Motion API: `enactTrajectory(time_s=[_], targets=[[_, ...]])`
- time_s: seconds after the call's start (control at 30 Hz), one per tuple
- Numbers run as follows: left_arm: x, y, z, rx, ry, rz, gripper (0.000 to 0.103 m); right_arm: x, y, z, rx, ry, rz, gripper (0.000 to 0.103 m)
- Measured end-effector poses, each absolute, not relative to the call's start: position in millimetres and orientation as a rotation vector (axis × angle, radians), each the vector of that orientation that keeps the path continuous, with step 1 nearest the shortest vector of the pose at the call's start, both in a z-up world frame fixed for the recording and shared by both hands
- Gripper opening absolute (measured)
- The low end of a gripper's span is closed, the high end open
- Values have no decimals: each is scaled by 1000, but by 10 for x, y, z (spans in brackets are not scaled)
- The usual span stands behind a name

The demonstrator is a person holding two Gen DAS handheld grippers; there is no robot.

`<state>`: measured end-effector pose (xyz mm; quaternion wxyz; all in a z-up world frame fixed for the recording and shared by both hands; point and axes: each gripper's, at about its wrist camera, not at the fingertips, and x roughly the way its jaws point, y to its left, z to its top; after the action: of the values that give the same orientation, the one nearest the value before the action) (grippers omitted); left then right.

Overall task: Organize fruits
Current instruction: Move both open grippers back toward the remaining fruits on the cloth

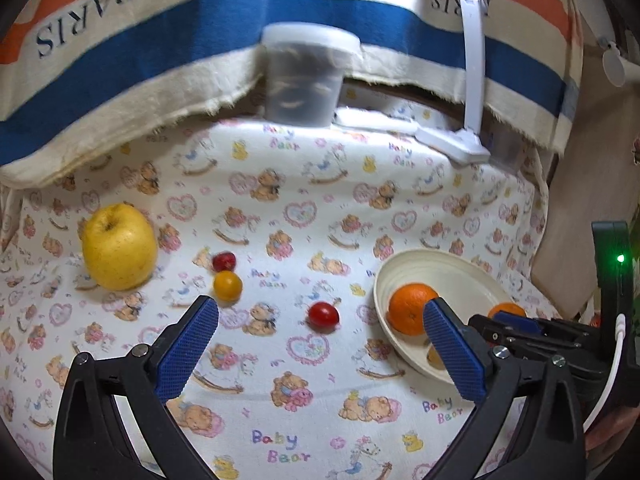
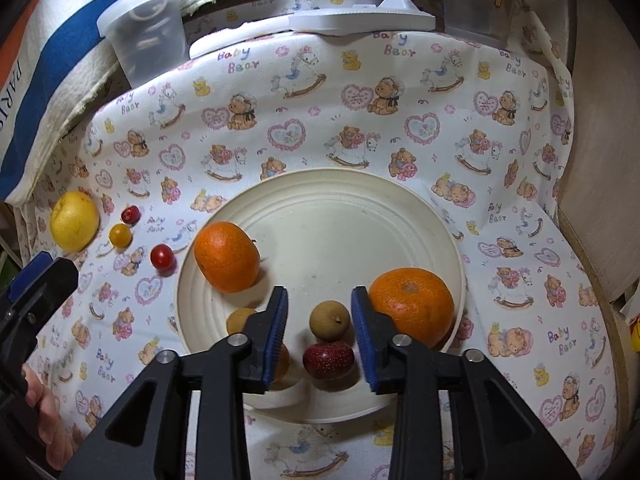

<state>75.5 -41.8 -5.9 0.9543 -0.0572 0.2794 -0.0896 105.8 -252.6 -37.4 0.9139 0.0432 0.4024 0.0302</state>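
Observation:
My right gripper (image 2: 319,294) hangs over the near side of the cream plate (image 2: 340,220), jaws apart. A dark red fruit (image 2: 328,360) lies on the plate between the fingers, untouched by the pads. A brown round fruit (image 2: 330,320) sits just ahead of it. Two oranges (image 2: 227,257) (image 2: 410,304) and another brown fruit (image 2: 240,320) also lie on the plate. My left gripper (image 1: 320,304) is wide open and empty above the cloth, with a red cherry tomato (image 1: 323,315) beyond it. Further left are a yellow-orange tomato (image 1: 227,286), a dark red one (image 1: 224,261) and a yellow apple (image 1: 119,246).
A lidded clear plastic container (image 1: 304,76) and a white lamp base (image 1: 452,144) stand at the back of the printed cloth. A striped towel (image 1: 200,20) hangs behind them. The table edge (image 2: 592,240) runs along the right. A person's hand (image 2: 44,420) shows at lower left.

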Motion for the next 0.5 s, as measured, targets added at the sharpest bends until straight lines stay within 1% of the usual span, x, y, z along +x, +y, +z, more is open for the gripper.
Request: enactTrajectory(time_s=[0.03, 0.1, 0.13, 0.2, 0.33, 0.47, 0.5], targets=[[740, -418, -42, -106, 559, -177, 102, 1046, -2517, -358, 86, 816, 66, 44], [723, -424, -13, -87, 548, -178, 102, 1020, -2490, -328, 74, 794, 65, 54], [713, -427, 1, -80, 541, -175, 102, 1004, -2475, -308, 64, 778, 61, 56], [689, -430, 28, -64, 533, -167, 102, 969, -2451, -263, 39, 743, 42, 67], [649, -426, 91, -44, 517, -162, 102, 910, -2465, -165, 29, 667, -1, 69], [600, -355, 168, -74, 482, -173, 102, 880, -2504, -106, 54, 631, 1, 77], [583, -330, 189, -84, 465, -172, 102, 870, -2507, -99, 51, 620, -14, 82]])
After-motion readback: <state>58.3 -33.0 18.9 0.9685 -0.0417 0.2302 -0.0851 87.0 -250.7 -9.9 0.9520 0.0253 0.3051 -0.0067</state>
